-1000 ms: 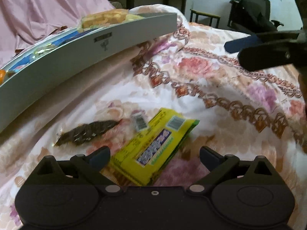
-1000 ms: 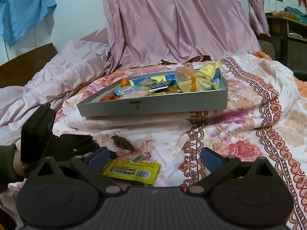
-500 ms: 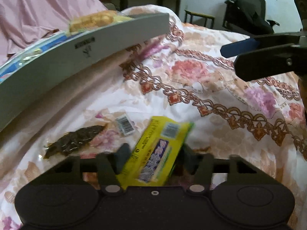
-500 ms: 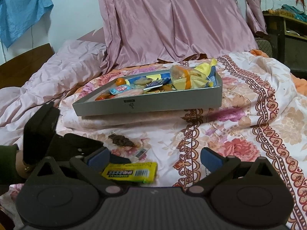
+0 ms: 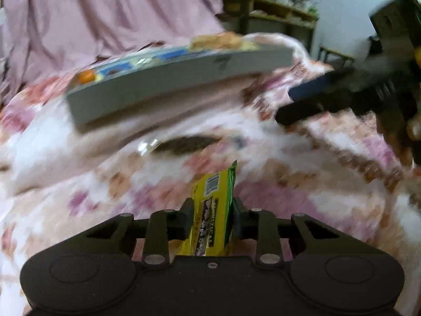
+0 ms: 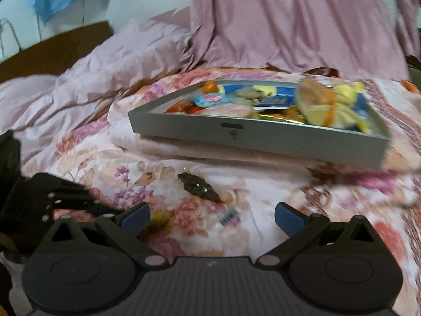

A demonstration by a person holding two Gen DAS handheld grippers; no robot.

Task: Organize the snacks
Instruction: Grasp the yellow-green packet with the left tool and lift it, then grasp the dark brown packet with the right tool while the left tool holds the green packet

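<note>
While the left gripper (image 5: 211, 220) clamps the yellow packet (image 5: 210, 210) at lower centre, carry it level over the tray (image 5: 179, 81) wall at upper centre before releasing; the right gripper (image 6: 211, 216) hangs spread, gripping nothing, over the dark snack (image 6: 198, 187).

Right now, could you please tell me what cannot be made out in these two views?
- Left wrist view: the yellow packet's lower half, hidden between the left gripper's fingers.
- Left wrist view: the dark snack, motion-blurred.
- Right wrist view: snack labels in the grey tray, blurred.
- Right wrist view: the barcoded wrapper, too small to identify.
</note>
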